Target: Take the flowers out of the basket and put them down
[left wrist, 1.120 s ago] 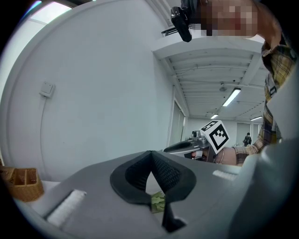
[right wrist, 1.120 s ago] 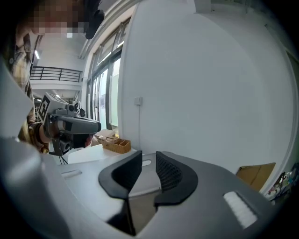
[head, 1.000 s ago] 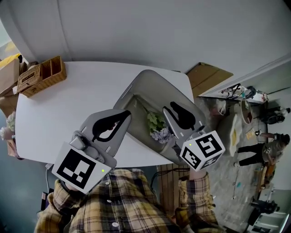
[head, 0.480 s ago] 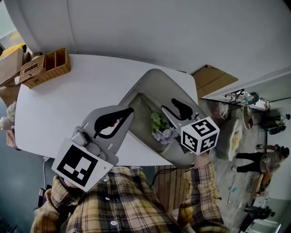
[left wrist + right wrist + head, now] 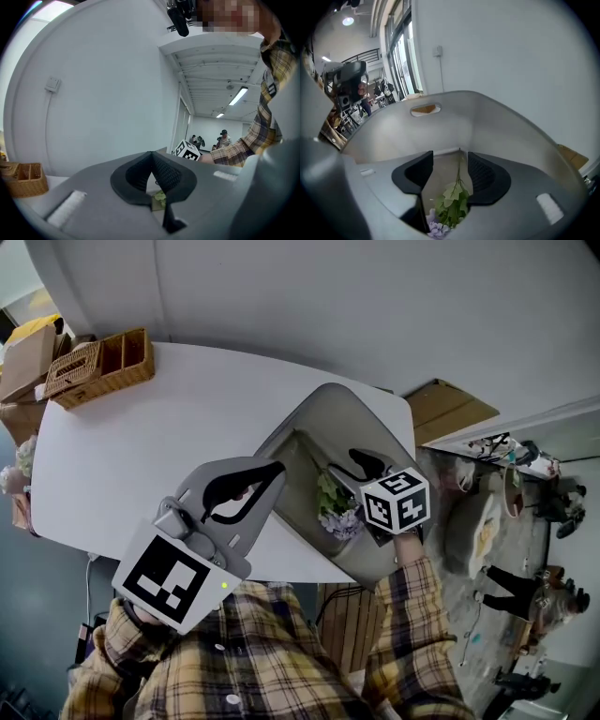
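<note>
A grey plastic basket (image 5: 333, 395) stands at the right end of the white table (image 5: 141, 456). On its floor lies a bunch of flowers (image 5: 335, 507), with green leaves and pale purple blooms. My right gripper (image 5: 361, 463) points down into the basket just above them. In the right gripper view its jaws (image 5: 450, 154) have just been opening and stand apart. The flowers (image 5: 452, 206) show below the gap, and the pads do not touch them. My left gripper (image 5: 277, 467) hovers beside the basket's near-left wall. It is shut with nothing held, its tips meeting (image 5: 151, 153).
A wicker organiser (image 5: 98, 367) and a cardboard box (image 5: 28, 357) sit at the table's far left corner. Flat cardboard (image 5: 450, 409) leans beyond the basket on the right. The basket's walls (image 5: 440, 126) rise around my right gripper. The table's near edge is just below both grippers.
My right gripper has dropped into the basket towards the flowers, tipped more steeply down, and its jaws have spread. The left gripper has stayed in place.
</note>
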Available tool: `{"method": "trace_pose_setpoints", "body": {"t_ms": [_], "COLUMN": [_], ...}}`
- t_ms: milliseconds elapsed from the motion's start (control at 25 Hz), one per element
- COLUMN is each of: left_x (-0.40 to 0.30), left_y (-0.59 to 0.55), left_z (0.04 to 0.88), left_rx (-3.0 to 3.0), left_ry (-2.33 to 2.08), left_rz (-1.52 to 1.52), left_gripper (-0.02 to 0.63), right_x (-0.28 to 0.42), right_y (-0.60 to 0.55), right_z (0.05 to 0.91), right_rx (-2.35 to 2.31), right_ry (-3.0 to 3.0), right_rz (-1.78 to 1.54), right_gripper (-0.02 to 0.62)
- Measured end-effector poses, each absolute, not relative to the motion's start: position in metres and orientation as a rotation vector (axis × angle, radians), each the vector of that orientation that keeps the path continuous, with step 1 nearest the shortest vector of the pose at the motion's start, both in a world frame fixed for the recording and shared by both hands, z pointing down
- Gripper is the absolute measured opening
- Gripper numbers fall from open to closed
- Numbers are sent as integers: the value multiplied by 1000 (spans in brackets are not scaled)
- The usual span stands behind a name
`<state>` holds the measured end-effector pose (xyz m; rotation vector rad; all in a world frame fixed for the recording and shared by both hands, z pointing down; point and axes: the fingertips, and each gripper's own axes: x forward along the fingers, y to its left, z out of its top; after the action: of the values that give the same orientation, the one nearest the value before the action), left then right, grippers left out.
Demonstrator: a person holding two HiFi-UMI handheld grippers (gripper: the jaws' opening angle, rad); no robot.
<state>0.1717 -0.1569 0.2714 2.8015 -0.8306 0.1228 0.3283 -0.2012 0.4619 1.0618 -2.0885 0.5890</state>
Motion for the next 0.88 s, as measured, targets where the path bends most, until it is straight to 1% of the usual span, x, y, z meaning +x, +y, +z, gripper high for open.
{"method": "trace_pose_setpoints", "body": {"t_ms": [320,560,880], "left_x": [170,167,166], "left_y": [-157,-158,-162], "left_z": [275,279,281], "left_rx": [2789,2780,2768], "left_ry": [-852,-867,-877], "left_rz": [122,123,127], "left_gripper": [12,12,12], "right_x": [337,337,346], "right_y": [-197,-194,-186], "right_z": [522,549,579], "right_rx": [955,927,879], "right_ry": [-1994,-1956,-1879], "right_rz": [657,690,727], "right_gripper": [243,261,265]}}
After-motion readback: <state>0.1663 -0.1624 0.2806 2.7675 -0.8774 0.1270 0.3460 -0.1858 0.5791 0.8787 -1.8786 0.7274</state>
